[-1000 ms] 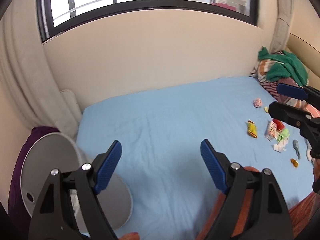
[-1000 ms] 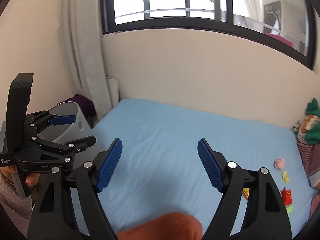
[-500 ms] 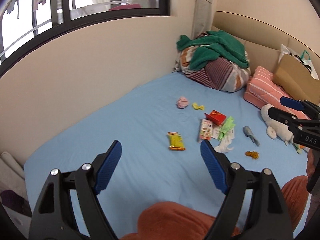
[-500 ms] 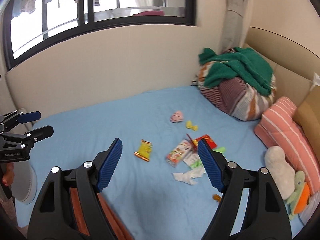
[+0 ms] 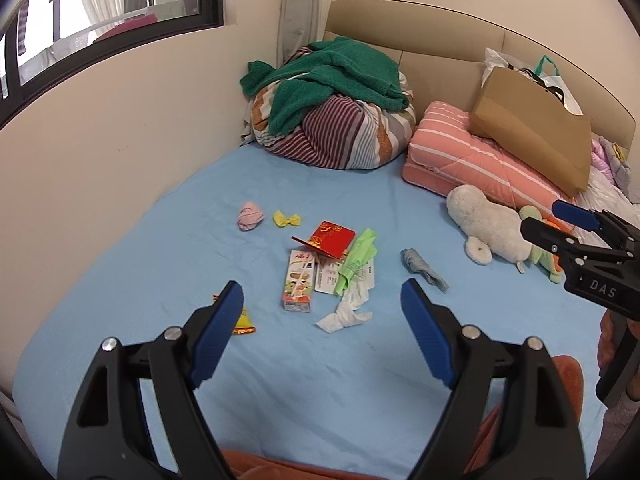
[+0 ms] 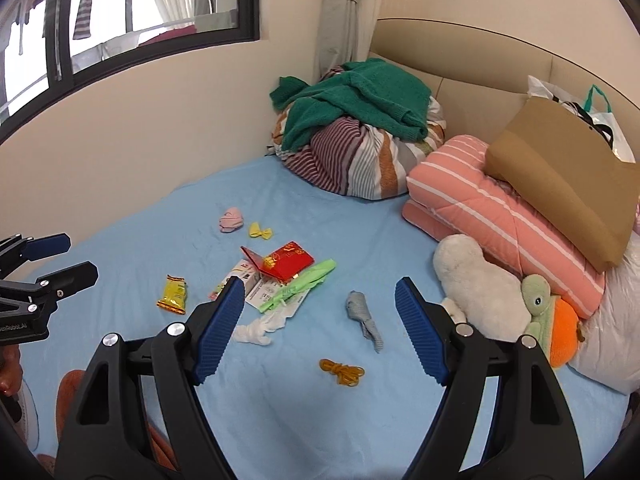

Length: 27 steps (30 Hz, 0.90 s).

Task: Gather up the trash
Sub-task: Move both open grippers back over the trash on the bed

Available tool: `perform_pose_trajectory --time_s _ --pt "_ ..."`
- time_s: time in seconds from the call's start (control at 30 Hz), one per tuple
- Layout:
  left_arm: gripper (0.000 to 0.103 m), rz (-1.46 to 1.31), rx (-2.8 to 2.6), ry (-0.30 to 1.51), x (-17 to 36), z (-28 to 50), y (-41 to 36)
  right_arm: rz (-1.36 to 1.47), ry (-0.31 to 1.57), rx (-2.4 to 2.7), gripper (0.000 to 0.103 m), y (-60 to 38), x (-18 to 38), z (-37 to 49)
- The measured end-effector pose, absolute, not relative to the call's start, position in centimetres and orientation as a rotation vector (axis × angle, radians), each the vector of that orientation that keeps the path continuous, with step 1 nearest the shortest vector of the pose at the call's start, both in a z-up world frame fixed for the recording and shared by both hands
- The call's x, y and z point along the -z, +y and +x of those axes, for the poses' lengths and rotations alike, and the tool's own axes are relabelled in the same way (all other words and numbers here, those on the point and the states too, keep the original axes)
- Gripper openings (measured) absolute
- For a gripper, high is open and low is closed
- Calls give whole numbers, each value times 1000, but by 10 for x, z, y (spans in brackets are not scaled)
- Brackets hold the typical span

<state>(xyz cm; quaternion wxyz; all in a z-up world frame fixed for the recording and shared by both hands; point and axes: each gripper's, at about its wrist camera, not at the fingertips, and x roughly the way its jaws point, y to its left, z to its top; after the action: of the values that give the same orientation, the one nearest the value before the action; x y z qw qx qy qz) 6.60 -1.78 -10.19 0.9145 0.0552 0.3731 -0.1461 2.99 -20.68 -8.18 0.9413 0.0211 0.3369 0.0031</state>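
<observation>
right gripper [image 5: 560,226] marked "das", jaws apart, empty

Beige walls [image 5: 120,128], a dark-framed window [image 6: 160,20], and a padded headboard [image 5: 440,32].

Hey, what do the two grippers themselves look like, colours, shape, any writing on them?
Both look alike. The left gripper and the right gripper are black plastic frames with triangular cut-outs and silver screw heads. The jaws carry ribbed blue pads. Seen from the left wrist, the right one's body bears white letters "DAS"; from the right wrist, the left one's shows partial white lettering. No cables or sleeves show.
</observation>
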Motion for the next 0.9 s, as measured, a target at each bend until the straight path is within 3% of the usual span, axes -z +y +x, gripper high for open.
perform_pose_trajectory --time_s 0.53,0.9 --pt "81 186 364 816 135 91 -75 88 732 49 75 -252 114 46" --pt "81 184 382 903 193 131 -94 85 806 43 75 -266 169 89"
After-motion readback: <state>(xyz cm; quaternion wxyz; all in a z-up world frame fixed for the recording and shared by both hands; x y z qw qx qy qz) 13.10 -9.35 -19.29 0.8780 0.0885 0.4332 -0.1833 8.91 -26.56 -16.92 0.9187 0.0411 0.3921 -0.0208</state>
